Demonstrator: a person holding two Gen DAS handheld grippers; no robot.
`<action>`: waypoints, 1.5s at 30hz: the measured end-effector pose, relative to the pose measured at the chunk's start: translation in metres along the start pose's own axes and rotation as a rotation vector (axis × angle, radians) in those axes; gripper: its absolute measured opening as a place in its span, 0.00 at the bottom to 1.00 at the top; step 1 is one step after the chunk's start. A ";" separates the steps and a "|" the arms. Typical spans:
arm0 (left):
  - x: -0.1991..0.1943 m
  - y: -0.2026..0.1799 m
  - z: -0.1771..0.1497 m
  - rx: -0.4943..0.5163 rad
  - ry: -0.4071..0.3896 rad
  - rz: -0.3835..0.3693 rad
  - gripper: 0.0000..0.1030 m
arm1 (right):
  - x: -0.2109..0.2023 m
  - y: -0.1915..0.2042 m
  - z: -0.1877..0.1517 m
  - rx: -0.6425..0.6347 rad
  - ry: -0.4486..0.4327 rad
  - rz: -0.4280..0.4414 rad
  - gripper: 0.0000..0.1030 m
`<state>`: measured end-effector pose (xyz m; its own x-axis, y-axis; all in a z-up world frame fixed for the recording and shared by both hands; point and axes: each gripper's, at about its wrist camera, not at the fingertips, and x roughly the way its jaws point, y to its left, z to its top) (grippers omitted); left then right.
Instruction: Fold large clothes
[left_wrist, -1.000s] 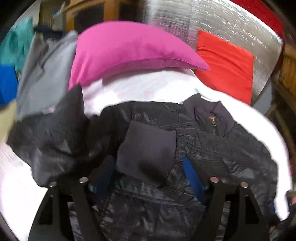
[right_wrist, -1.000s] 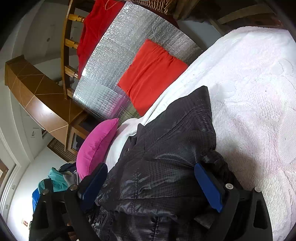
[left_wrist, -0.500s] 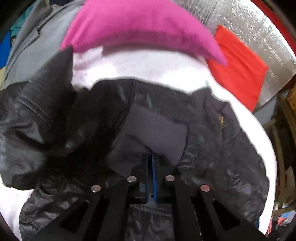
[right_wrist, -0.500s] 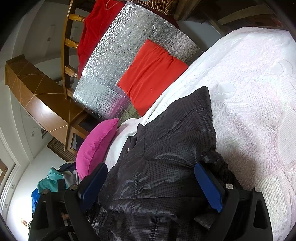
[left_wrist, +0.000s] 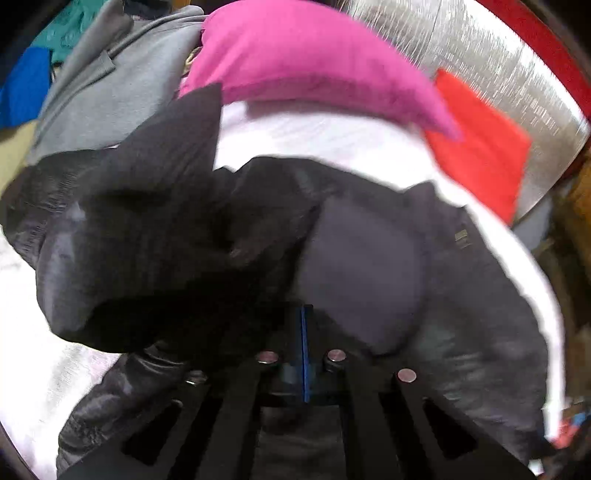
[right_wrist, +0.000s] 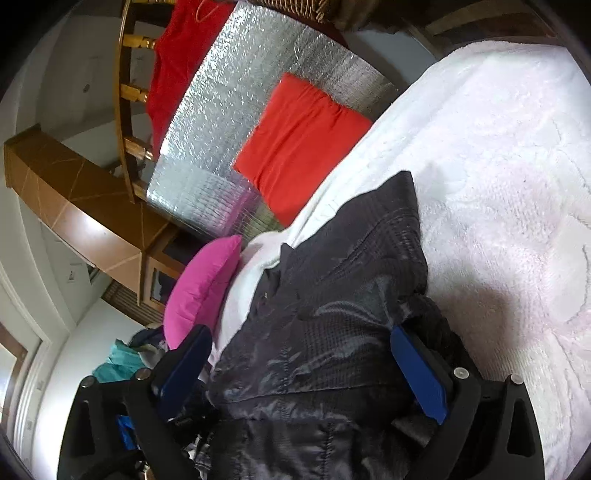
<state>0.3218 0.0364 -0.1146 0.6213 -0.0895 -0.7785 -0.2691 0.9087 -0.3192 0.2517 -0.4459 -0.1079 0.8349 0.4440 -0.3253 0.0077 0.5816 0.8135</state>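
A black quilted jacket (left_wrist: 480, 295) lies spread on the white bed cover (left_wrist: 314, 136), its plain dark lining patch (left_wrist: 369, 266) turned up. My left gripper (left_wrist: 303, 354) has its blue pads almost together and the jaws are opening slightly, with jacket fabric pinched between them. A bunched sleeve (left_wrist: 129, 240) rises at the left. In the right wrist view the same jacket (right_wrist: 332, 314) runs between the widely spread fingers of my right gripper (right_wrist: 303, 369), which is open, its pads off the cloth.
A pink pillow (left_wrist: 295, 55) and a red pillow (left_wrist: 480, 147) lean at the bed's head against a silver foil panel (right_wrist: 258, 74). Grey clothing (left_wrist: 103, 92) is piled at the left. White cover (right_wrist: 498, 184) stretches to the right of the jacket.
My left gripper went from wide open to closed on the jacket fabric and sank closer to it, bunching the sleeve at the left. The right gripper has not moved.
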 end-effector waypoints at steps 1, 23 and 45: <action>-0.007 -0.002 0.004 -0.018 -0.008 -0.036 0.49 | 0.000 0.001 -0.002 -0.014 -0.001 -0.003 0.97; 0.019 -0.020 -0.007 0.010 -0.007 0.084 0.17 | 0.005 0.000 -0.006 -0.050 0.022 -0.010 0.97; 0.003 0.009 -0.037 0.071 -0.078 0.012 0.18 | 0.100 0.001 0.094 -0.251 0.289 -0.424 0.17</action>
<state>0.2944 0.0292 -0.1399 0.6744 -0.0489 -0.7367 -0.2256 0.9364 -0.2687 0.3871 -0.4647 -0.0949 0.6024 0.2840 -0.7460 0.1492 0.8780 0.4548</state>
